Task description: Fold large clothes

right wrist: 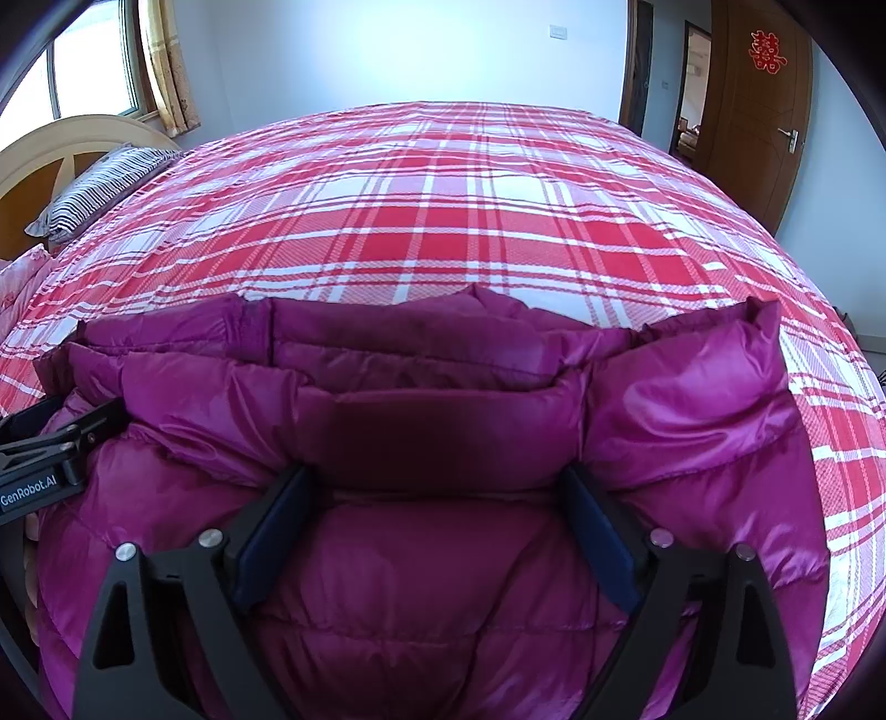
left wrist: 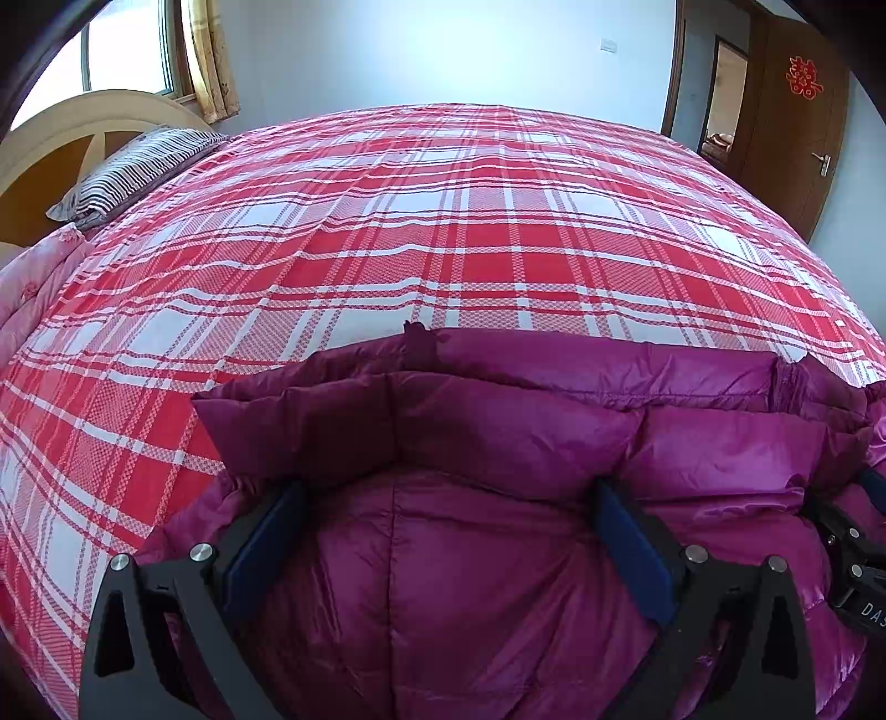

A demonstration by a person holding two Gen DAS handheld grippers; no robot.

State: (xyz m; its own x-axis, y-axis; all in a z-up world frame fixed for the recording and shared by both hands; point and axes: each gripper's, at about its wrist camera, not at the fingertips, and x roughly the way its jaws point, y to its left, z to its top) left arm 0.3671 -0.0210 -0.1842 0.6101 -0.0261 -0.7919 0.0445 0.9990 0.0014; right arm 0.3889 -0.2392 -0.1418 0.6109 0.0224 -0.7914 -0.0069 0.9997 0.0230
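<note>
Open-jawed grippers (left wrist: 448,498) over jacket (left wrist: 498,581), seemingly.

Room brightly lit by daylight from the window (left wrist: 127,50) at upper left, panes blown out, sheen thrown on the purple jacket (right wrist: 692,387) far from the window, strong fisheye bending, corners darkly vignetted, focus sharp throughout.
</note>
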